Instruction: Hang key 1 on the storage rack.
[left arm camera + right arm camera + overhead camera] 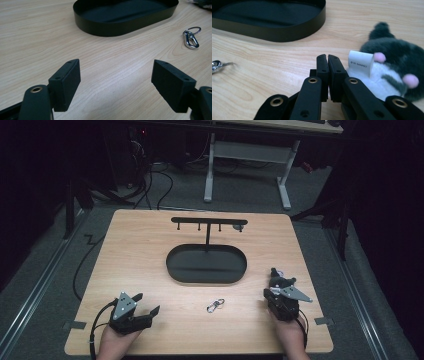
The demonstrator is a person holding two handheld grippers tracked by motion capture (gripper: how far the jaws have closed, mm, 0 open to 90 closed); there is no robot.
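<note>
A silver snap clip with a key ring [215, 305] lies on the wooden table [140, 250] between my two grippers. My left gripper [147, 303] rests near the front left, open wide, with bare wood between its pads [66, 81]; the clip [191, 38] lies ahead to its right. My right gripper [272, 287] sits at the front right with its jaws pressed together [328, 61] and nothing between them. A small dark grey and white plush toy [397, 60] with a white label [359, 61] lies touching its right side. The clip [217, 65] shows at that view's left edge.
A black oval tray [172, 265] stands mid-table, with a thin T-shaped rack [209, 222] of small hooks rising from its back rim. The tray's wall [125, 26] [274, 32] lies just beyond both grippers. A desk frame and cables stand on the floor beyond the table.
</note>
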